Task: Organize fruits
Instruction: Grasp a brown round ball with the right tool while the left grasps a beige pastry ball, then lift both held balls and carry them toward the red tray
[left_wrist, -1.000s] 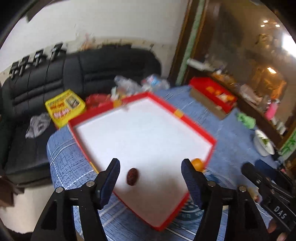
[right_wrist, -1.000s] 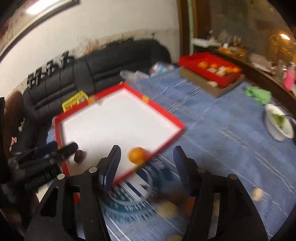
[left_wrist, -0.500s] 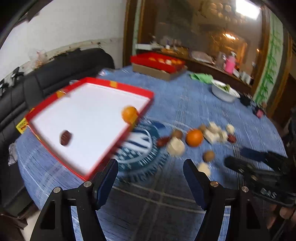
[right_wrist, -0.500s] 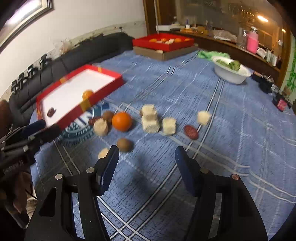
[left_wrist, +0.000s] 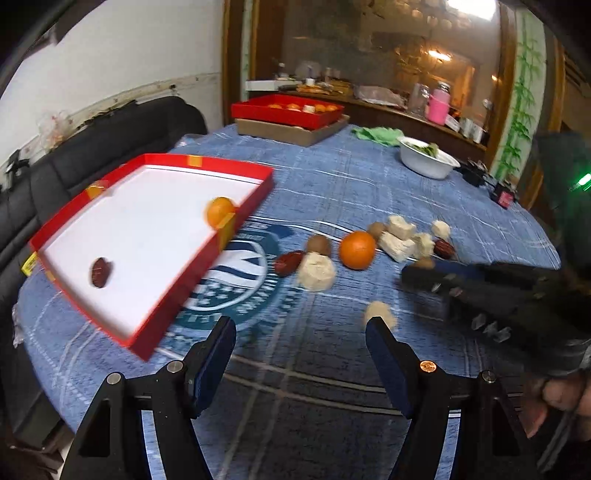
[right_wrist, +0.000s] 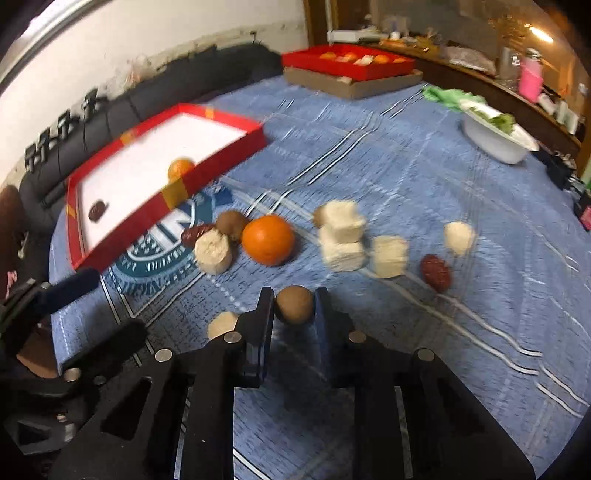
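A red tray with a white floor (left_wrist: 166, 280) sits at the left of the blue tablecloth. In it lie a small orange (left_wrist: 218, 210) and a dark red date (left_wrist: 100, 271). Loose on the cloth are an orange (right_wrist: 267, 240), brown round fruits, red dates and beige blocks (right_wrist: 343, 236). My right gripper (right_wrist: 293, 306) is closing its jaws, and both pads touch a brown round fruit (right_wrist: 294, 304) that rests on the cloth. My left gripper (left_wrist: 299, 332) hangs open over bare cloth. A small beige piece (left_wrist: 378, 312) lies by its right finger.
A second red tray of food on a cardboard box (left_wrist: 288, 110) stands at the far edge. A white bowl (left_wrist: 428, 162) and a green cloth (left_wrist: 376, 134) lie at the back right. A black sofa (left_wrist: 110, 136) runs along the table's left side.
Both views swung from the red tray to the loose fruit on the cloth. The right jaws came together around the brown fruit. The left jaws kept their width.
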